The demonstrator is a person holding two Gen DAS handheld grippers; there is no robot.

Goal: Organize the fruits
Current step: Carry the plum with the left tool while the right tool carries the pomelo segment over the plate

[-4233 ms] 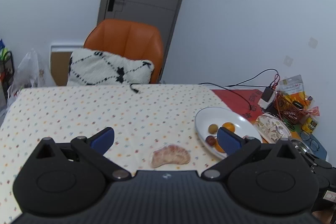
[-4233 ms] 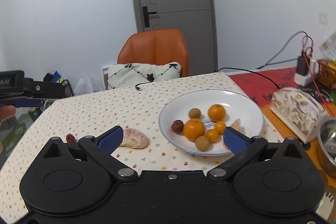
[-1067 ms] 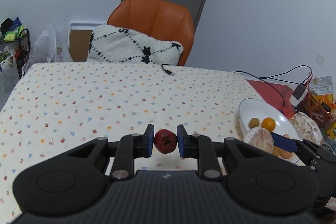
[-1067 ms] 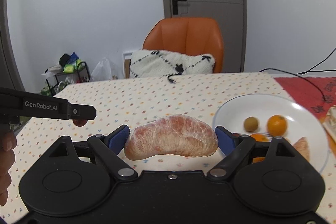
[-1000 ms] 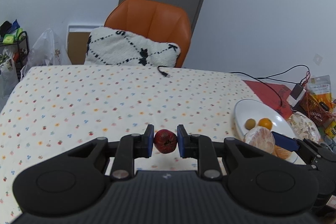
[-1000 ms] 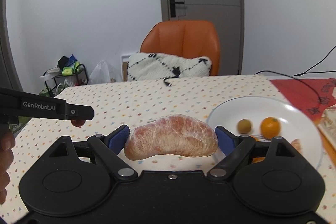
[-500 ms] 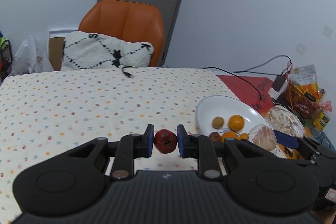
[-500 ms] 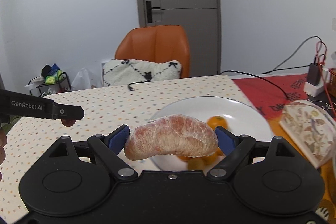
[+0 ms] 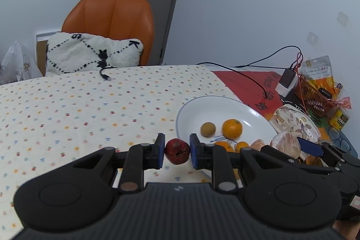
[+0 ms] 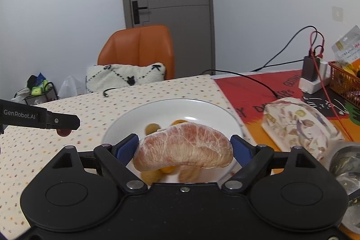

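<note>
My left gripper (image 9: pixel 177 151) is shut on a small dark red fruit (image 9: pixel 177 151), held just left of the white plate (image 9: pixel 195 106). The plate holds an orange (image 9: pixel 232 128), a brown round fruit (image 9: pixel 208 129) and smaller orange pieces. My right gripper (image 10: pixel 184 150) is shut on a pink peeled pomelo segment (image 10: pixel 183 151), hovering over the white plate (image 10: pixel 180 107). The left gripper (image 10: pixel 56 122) shows at the left edge of the right wrist view, with the red fruit (image 10: pixel 63 132) under its finger. The pomelo segment (image 9: pixel 285 145) appears at the plate's right in the left wrist view.
A dotted tablecloth (image 9: pixel 78 105) covers the table. A floral tissue box (image 10: pixel 299 123), a red basket (image 10: pixel 344 82), a charger with cables (image 10: pixel 311 73) and a metal bowl (image 10: pixel 347 163) crowd the right side. An orange chair (image 9: pixel 112 21) with a cushion stands behind.
Both grippers have shifted right toward the plate with their fruits; the pomelo segment now hangs over the plate, and the red fruit sits by its left rim.
</note>
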